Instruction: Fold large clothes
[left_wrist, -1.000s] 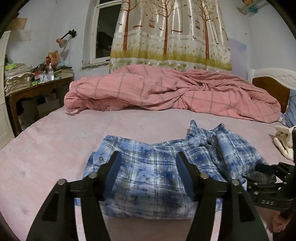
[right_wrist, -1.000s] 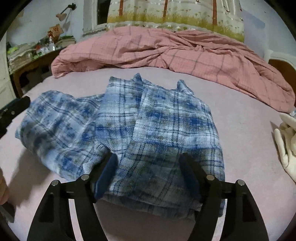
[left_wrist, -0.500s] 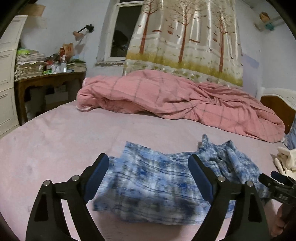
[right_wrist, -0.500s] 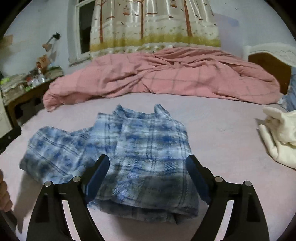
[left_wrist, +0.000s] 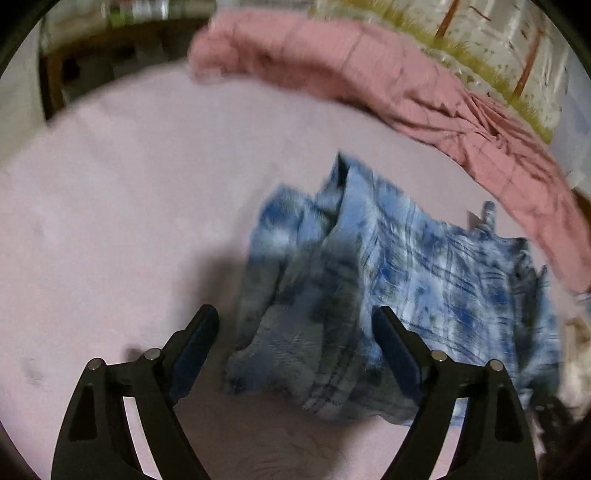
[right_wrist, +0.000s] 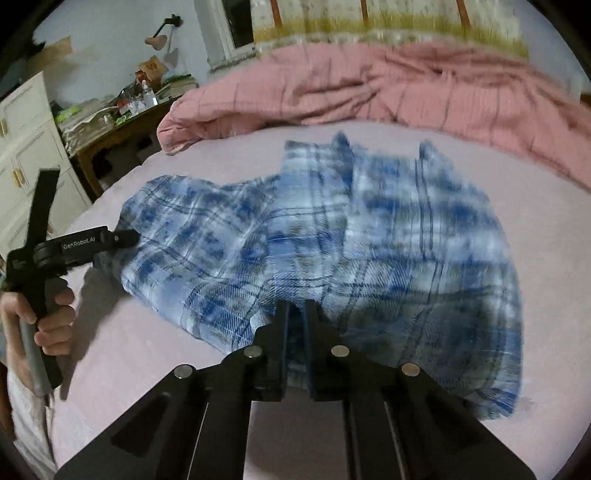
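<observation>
A blue and white plaid shirt (right_wrist: 332, 236) lies partly folded and rumpled on the pink bed sheet (right_wrist: 535, 206); it also shows in the left wrist view (left_wrist: 388, 273). My right gripper (right_wrist: 295, 314) is shut on the shirt's near edge. My left gripper (left_wrist: 295, 325) is open, tilted down over the shirt's left end, with cloth between its fingers but not pinched. In the right wrist view the left gripper (right_wrist: 122, 238) sits at the shirt's left edge, held by a hand.
A pink checked quilt (right_wrist: 369, 85) is heaped along the far side of the bed. A cluttered wooden desk (right_wrist: 118, 125) and white cabinet (right_wrist: 26, 147) stand at the left. A white cloth (left_wrist: 576, 339) lies at the right.
My right gripper has closed on the shirt's near edge. My left gripper has swung down and left toward the shirt's left end, still open. Both views are motion-blurred.
</observation>
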